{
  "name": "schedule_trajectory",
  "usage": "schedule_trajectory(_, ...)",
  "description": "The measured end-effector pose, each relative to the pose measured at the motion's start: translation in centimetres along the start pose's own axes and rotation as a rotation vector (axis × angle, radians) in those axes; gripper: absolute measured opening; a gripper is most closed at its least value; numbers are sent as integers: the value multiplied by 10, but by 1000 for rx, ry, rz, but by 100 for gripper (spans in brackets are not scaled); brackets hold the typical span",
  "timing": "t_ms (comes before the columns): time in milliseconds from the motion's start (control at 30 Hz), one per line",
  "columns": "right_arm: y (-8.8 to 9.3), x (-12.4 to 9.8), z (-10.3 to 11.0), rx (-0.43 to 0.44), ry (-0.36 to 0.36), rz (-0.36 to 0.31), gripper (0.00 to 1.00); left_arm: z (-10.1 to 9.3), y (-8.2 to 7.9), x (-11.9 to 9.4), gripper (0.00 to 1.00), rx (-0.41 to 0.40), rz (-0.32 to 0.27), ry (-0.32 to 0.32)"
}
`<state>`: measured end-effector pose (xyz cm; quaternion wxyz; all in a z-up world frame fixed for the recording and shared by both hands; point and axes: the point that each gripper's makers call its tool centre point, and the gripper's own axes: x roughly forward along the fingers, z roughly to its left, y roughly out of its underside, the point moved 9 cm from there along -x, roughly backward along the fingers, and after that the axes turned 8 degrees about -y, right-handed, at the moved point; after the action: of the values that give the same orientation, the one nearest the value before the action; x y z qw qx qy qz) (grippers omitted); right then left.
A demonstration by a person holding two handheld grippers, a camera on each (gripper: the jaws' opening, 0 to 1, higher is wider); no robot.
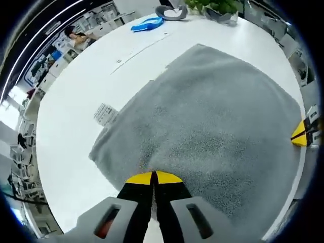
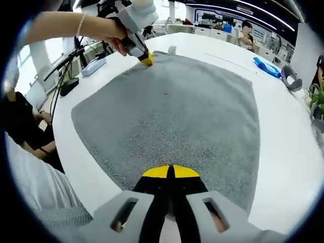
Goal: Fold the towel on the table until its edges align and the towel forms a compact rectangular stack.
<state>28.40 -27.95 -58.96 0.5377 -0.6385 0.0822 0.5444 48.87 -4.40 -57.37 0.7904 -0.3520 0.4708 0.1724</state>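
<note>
A grey towel [image 1: 212,131] lies spread flat, a single layer, on a white round desk [image 1: 76,126]. It covers much of the desk's near side, and a small white label [image 1: 105,114] sticks out from its left edge.

In the left gripper view, the left tool [image 1: 153,177] sits at the towel's near edge with its yellow-tipped jaws pressed together, and the towel's hem appears to be pinched between them. At the right edge of that view the right tool [image 1: 300,134] shows its yellow tips at the towel's right border.

In the right gripper view, the right tool [image 2: 170,172] has its jaws closed at the near edge of the towel [image 2: 172,111], seemingly nipping the cloth. Across the towel, at its far left corner, the left tool [image 2: 146,59] is held by a person's hand [image 2: 114,34] with a beaded bracelet on the wrist; its yellow tip touches the corner.

Beyond the towel, on the far part of the desk, lie a blue object [image 1: 148,24], a grey object [image 1: 172,12] and a potted green plant [image 1: 217,7]. Cables and a dark device [image 2: 68,83] hang beside the desk's left rim. Office shelves and a seated person [image 2: 246,31] show in the background.
</note>
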Motion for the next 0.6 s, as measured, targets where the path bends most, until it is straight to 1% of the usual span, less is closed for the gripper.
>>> schedule_trajectory(33, 0, -1, -2, 12, -51, -26, 0, 3, 1, -5, 1, -44, -3, 5)
schedule_trajectory(100, 0, -4, -5, 33, -78, -66, 0, 7, 3, -12, 1, -64, -12, -1)
schedule_trajectory(133, 1, -7, -8, 34, -81, -73, 0, 8, 5, -16, 2, -77, -16, -15)
schedule_trajectory(167, 1, -12, -12, 32, -70, -94, 2, 9, 10, -21, 4, -82, -24, -9)
schedule_trajectory(200, 1, -16, -14, 30, -68, -107, 2, 9, 13, -27, 6, -128, -38, -7)
schedule_trajectory(233, 1, -19, -17, 38, -73, -121, 2, 9, 15, -30, 8, -150, -44, 3)
schedule_trajectory(300, 2, -24, -21, 53, -82, -128, 4, 8, 21, -38, 12, -199, -47, 33)
schedule_trajectory(367, 6, -30, -26, 52, -83, -128, 4, 6, 26, -48, 14, -224, -75, 37)
schedule_trajectory(400, 8, -33, -28, 44, -79, -129, 4, 3, 29, -55, 14, -240, -97, 46)
schedule_trajectory(433, 9, -36, -29, 39, -77, -129, 5, 0, 31, -61, 16, -272, -117, 55)
schedule_trajectory(467, 11, -40, -31, 33, -76, -129, 7, -4, 33, -66, 19, -287, -138, 70)
schedule_trajectory(500, 12, -43, -32, 31, -76, -131, 9, -11, 38, -74, 20, -309, -158, 82)
schedule_trajectory(600, 18, -52, -35, 25, -87, -140, 12, -29, 48, -88, 24, -326, -195, 84)
